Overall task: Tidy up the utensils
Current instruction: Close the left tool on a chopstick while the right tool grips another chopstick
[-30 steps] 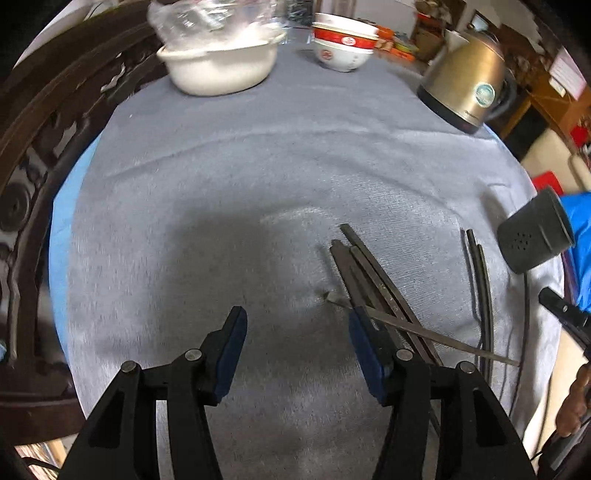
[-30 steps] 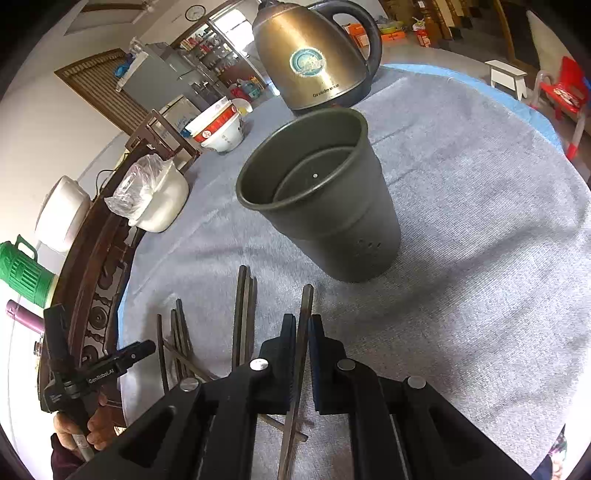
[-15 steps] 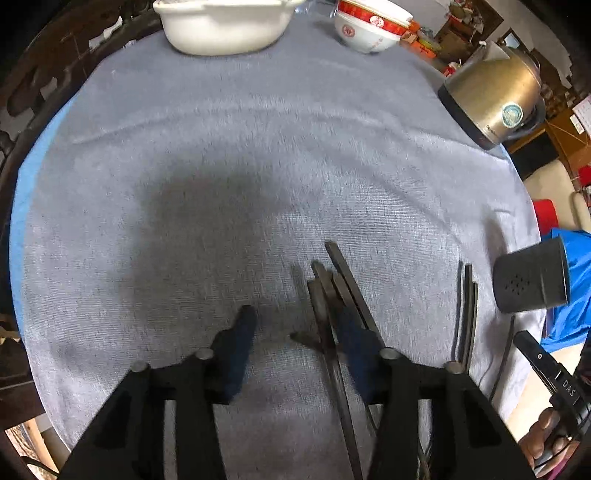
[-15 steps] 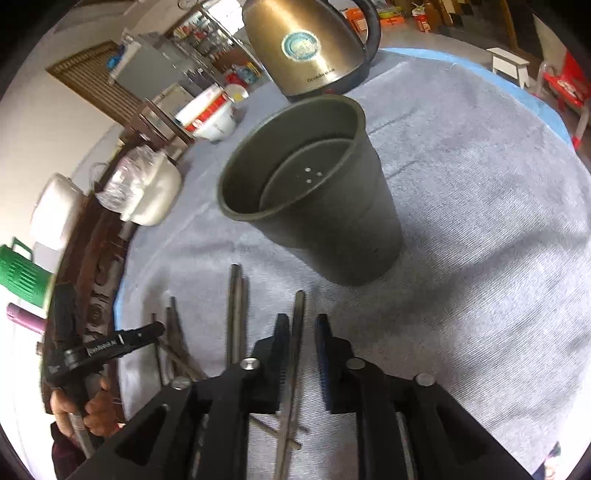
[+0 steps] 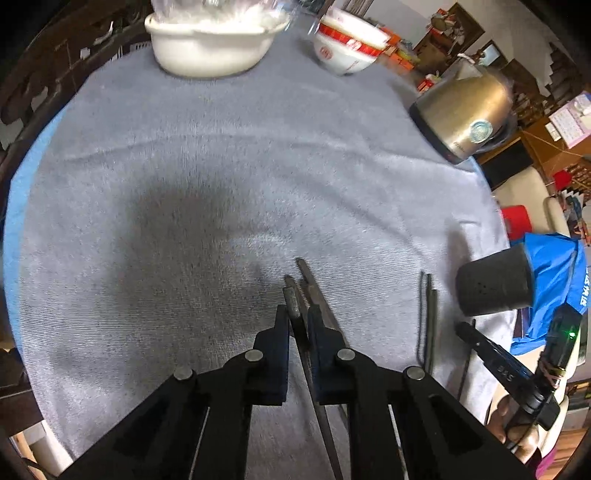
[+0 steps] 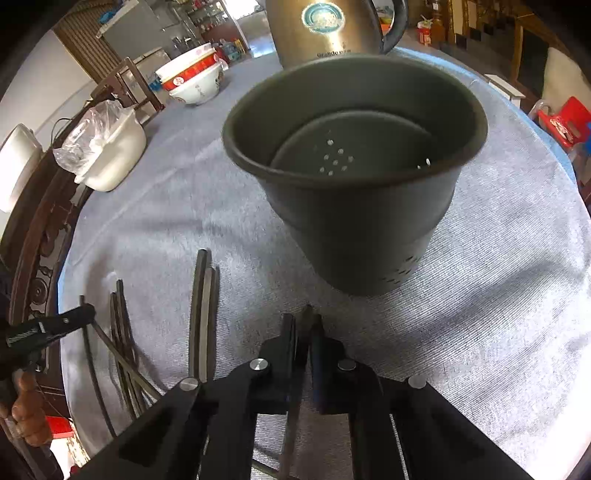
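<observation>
Both grippers have changed since a second ago: the left gripper (image 5: pixel 298 321), then spread wide over the pile, has closed its jaws on a chopstick (image 5: pixel 295 301), and the right gripper (image 6: pixel 303 332), already clamped on its own chopstick (image 6: pixel 300 354), has carried it up close to the holder (image 6: pixel 354 177), which now fills the right wrist view.

In the left view the clamped stick runs lengthwise between the fingers, its blunt end poking out just ahead of the tips. The others of the pile (image 5: pixel 314 288) lie touching it on the grey cloth (image 5: pixel 184 166) – a side-on pinch likely singles one out without dragging its neighbours. Two more sticks (image 5: pixel 428 306) lie parallel, near the holder's foot.

The right stick also lies along the fingers, tip forward just below the holder's wall – a grip that suits tilting it up and dropping it end-first into the open mouth. The holder stands upright and looks empty, drain holes showing in its floor, so the sorting is probably barely begun. The tip seems too low to clear the rim, so it likely needs lifting

A kettle (image 6: pixel 328 29), bowls (image 6: pixel 192 77) and a white pot (image 6: pixel 110 155) stand well apart at the far edge
</observation>
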Motion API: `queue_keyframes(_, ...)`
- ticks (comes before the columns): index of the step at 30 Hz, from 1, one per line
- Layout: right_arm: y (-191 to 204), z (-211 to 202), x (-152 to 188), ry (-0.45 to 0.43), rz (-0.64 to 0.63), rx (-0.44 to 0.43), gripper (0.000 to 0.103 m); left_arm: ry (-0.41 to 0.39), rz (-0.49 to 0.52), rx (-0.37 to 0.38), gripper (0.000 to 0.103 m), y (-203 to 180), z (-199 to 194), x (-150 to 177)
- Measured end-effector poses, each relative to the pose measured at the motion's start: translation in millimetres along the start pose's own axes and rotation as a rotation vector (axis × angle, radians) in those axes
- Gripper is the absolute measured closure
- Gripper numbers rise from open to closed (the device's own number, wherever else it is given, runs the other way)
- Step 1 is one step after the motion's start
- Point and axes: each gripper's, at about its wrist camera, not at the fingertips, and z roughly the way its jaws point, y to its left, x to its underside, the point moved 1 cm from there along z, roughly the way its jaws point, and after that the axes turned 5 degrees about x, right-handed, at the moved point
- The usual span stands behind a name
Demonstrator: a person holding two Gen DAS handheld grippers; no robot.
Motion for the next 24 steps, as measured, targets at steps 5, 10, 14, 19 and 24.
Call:
queue_keyframes(5, 3.2, -40.2, 0.8, -0.109, -0.045, -0.075, 0.097, -0.079, 0.068, 0.011, 0.095, -19.0, -39.2, 3.0)
queue_keyframes(10, 2.4, -85.3, 2.8, -0.200, -0.065, -0.163, 0.097, -0.134, 0.078, 0.010, 0.096, -31.5, -68.1, 8.9)
queue_keyframes(14, 9.2, -109.3, 2.1, -0.254, -0.066, -0.219, 0.097, -0.166, 0.074, 0.010, 0.096, -35.9, -81.6, 15.1)
queue_keyframes(19, 7.5, -148.6, 1.3, -0.360, -0.051, -0.272, 0.097, -0.228, 0.129, 0.022, 0.097, -65.3, -108.0, 19.6)
queue_keyframes(24, -3.3, -187.8, -5.3, -0.469, -0.017, -0.291, 0.097, -0.311, 0.217, 0.049, 0.097, -108.4, -140.6, 22.6)
